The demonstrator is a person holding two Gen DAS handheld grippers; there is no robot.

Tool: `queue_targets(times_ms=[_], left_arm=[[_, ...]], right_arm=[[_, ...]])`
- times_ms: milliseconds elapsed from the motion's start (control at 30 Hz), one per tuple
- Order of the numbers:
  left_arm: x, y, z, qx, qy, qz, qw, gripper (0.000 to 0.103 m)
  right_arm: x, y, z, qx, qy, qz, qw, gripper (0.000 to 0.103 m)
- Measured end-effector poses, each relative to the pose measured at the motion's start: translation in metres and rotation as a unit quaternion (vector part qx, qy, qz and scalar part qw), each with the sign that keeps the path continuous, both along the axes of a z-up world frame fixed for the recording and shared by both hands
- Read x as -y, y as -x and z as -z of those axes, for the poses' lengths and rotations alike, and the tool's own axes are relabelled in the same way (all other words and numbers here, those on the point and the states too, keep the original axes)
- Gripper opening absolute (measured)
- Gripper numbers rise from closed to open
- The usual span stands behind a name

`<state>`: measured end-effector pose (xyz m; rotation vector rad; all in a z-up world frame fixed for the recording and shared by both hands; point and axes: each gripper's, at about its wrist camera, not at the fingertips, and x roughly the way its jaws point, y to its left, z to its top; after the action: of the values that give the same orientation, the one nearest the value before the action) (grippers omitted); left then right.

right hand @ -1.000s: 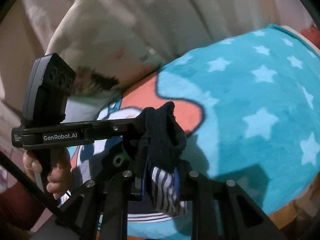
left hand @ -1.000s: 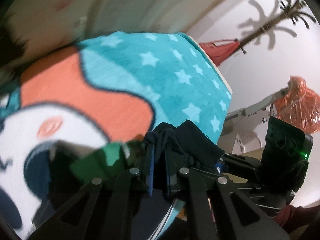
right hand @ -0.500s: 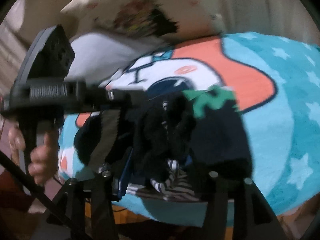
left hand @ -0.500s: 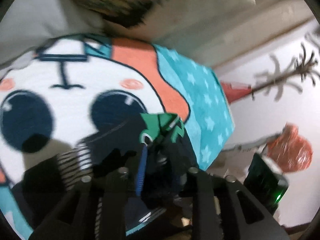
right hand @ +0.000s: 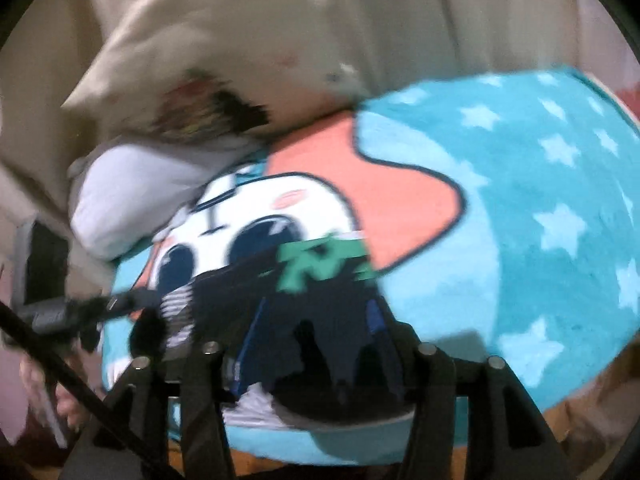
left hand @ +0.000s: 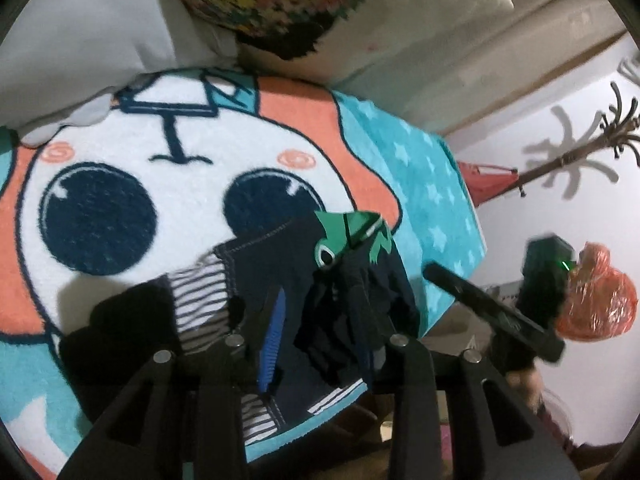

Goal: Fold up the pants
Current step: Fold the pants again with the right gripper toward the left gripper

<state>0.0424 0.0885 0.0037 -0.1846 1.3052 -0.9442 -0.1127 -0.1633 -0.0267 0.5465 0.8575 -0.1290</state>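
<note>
Folding in progress, judged early to middle stage.

Item: one pair of dark navy pants (left hand: 276,280), with a green printed patch and striped lining. Location: low centre of both wrist views, lying partly on the cartoon-face blanket (left hand: 120,168) near its close edge, partly lifted in bunches.

Left gripper (left hand: 320,320): low centre of the left view; jaws narrow, pinching a gathered bunch of navy cloth. Right gripper (right hand: 316,344): low centre of the right view; jaws narrow, with navy cloth pinched between them, though motion blur softens the detail.

Done, as far as shown: the garment is brought over the blanket and part of it is laid flat, with the striped inside turned out at left of frame. Left to do, by judgement: lower and release the held portions, square the edges, and make any further fold; no neat finished stack is visible yet.

Count:
- pants: one
- grippers: two, each also visible from the other's camera
- blanket: one, teal with white stars
- pillows: two, one cream with a colourful print (left hand: 272,0), one plain white (left hand: 80,32), upper part of frame
- coat stand (left hand: 580,152): one, right of left view
- orange plastic bag (left hand: 596,300): one, right edge
</note>
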Motion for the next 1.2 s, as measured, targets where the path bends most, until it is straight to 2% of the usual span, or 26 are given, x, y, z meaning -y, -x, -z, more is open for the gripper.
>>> queue_targets(times_ms=[67, 200, 267, 300, 333, 367, 400, 433, 600, 767, 867, 900, 967, 1100, 1200], left_arm=[[0.001, 0.000, -0.003, 0.007, -0.001, 0.000, 1.0000, 0.030], [-0.009, -0.004, -0.011, 0.019, -0.002, -0.023, 0.9995, 0.032], [-0.019, -0.007, -0.013, 0.025, -0.009, -0.046, 0.9986, 0.033], [-0.024, -0.008, -0.013, 0.027, -0.013, -0.058, 0.9978, 0.033], [-0.032, -0.009, -0.014, 0.030, -0.020, -0.075, 0.9965, 0.033], [-0.038, -0.011, -0.014, 0.032, -0.026, -0.089, 0.9952, 0.033], [-0.047, -0.012, -0.014, 0.033, -0.031, -0.110, 0.9929, 0.033], [-0.054, -0.014, -0.013, 0.032, -0.034, -0.126, 0.9909, 0.033], [-0.086, -0.020, -0.007, 0.021, -0.043, -0.204, 0.9777, 0.033], [-0.094, -0.020, -0.003, 0.014, -0.050, -0.249, 0.9671, 0.034], [-0.090, -0.019, 0.003, 0.004, -0.054, -0.256, 0.9651, 0.036], [-0.088, -0.018, 0.005, 0.001, -0.057, -0.256, 0.9650, 0.036], [-0.082, -0.017, 0.009, -0.003, -0.062, -0.255, 0.9650, 0.036], [-0.073, -0.018, 0.014, -0.011, -0.065, -0.253, 0.9653, 0.037], [-0.070, -0.020, 0.020, -0.018, -0.063, -0.257, 0.9642, 0.039]], right_arm=[[0.012, -0.010, 0.007, -0.006, -0.006, -0.002, 1.000, 0.064], [0.030, -0.041, 0.027, -0.008, -0.073, -0.025, 0.997, 0.065], [0.029, -0.056, 0.036, -0.014, -0.095, -0.042, 0.995, 0.060], [0.025, -0.063, 0.039, -0.016, -0.102, -0.059, 0.993, 0.043], [0.019, -0.068, 0.040, -0.024, -0.096, -0.071, 0.992, 0.034], [0.014, -0.072, 0.038, -0.025, -0.085, -0.078, 0.993, 0.029], [0.012, -0.073, 0.033, -0.019, -0.082, -0.086, 0.993, 0.017], [0.012, -0.075, 0.027, -0.012, -0.084, -0.089, 0.992, 0.015], [0.033, -0.087, -0.003, 0.020, -0.060, -0.083, 0.995, 0.012], [0.063, -0.107, -0.004, 0.008, -0.029, -0.071, 0.997, 0.012], [0.079, -0.113, 0.005, -0.016, 0.003, -0.066, 0.998, 0.016], [0.083, -0.115, 0.008, -0.026, 0.013, -0.064, 0.998, 0.022], [0.090, -0.114, 0.006, -0.033, 0.036, -0.050, 0.998, 0.023], [0.087, -0.093, -0.029, 0.014, 0.060, -0.045, 0.997, 0.026], [0.064, -0.082, -0.045, 0.045, 0.019, -0.089, 0.995, 0.026]])
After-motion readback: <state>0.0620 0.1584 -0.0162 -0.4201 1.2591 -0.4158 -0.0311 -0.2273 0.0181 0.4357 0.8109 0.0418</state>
